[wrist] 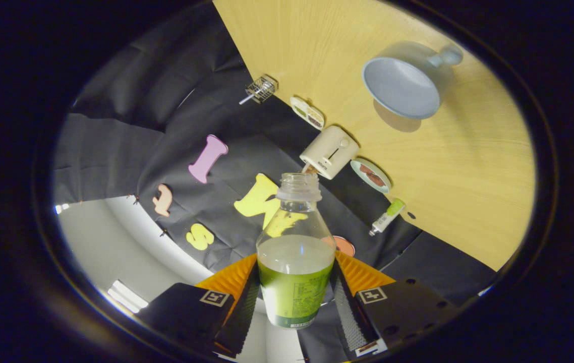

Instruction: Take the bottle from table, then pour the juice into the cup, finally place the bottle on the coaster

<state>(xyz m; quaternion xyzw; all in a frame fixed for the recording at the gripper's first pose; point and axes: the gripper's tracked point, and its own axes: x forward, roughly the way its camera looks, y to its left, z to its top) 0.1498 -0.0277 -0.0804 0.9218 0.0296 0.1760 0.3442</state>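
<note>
Gripper view: claw (pixel 294 297) closed on the bottle (pixel 295 262), both fingers pressing its labelled lower body. Bottle uncapped, greenish juice filling the lower part, neck clear. View is rolled, so the wooden tabletop (pixel 468 191) appears tilted beyond the bottle. Pale blue cup (pixel 404 83) sits on the tabletop well beyond the fingers, apart from the bottle's mouth. Along the tabletop's edge: small wire basket (pixel 262 89), toaster (pixel 330 151), plate (pixel 370 175), small tube (pixel 387 217).
</note>
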